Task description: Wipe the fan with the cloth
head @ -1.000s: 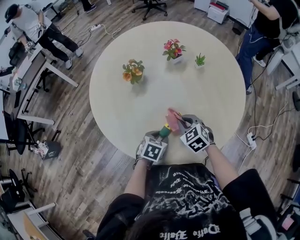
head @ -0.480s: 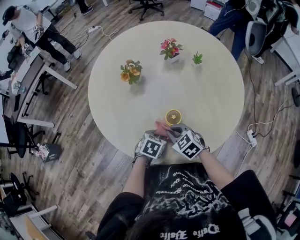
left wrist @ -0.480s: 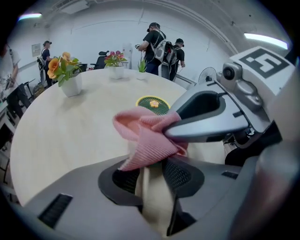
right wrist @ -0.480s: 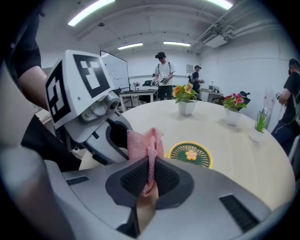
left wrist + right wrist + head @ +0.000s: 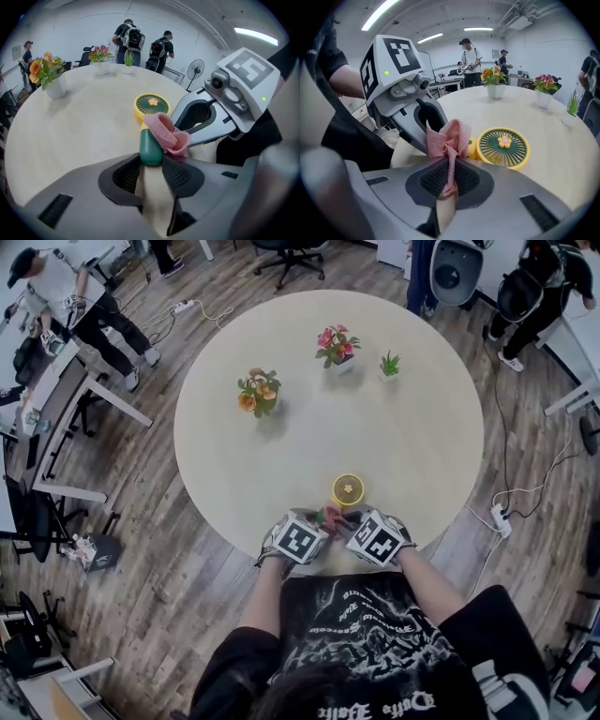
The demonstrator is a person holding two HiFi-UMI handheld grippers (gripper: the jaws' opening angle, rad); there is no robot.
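Note:
A small hand fan with a yellow round head point(image 5: 347, 488) and green grille faces up near the table's front edge. Its green handle point(image 5: 150, 147) sits between the jaws of my left gripper point(image 5: 152, 164), which is shut on it. My right gripper point(image 5: 450, 176) is shut on a bunched pink cloth point(image 5: 447, 138). The cloth point(image 5: 166, 133) lies against the handle's right side, just short of the fan head point(image 5: 504, 146). In the head view the left gripper point(image 5: 323, 518) and the right gripper point(image 5: 339, 519) stand side by side, tips almost meeting at the cloth point(image 5: 330, 515).
The round beige table point(image 5: 281, 456) carries a pot of orange flowers point(image 5: 259, 392), a pot of pink flowers point(image 5: 335, 346) and a small green plant point(image 5: 389, 363) at the far side. People, desks and chairs stand around it. The table's edge runs right under both grippers.
My right gripper has drawn back toward me with the cloth, off the fan head, which now shows uncovered. The left gripper has kept its hold on the handle and barely moved.

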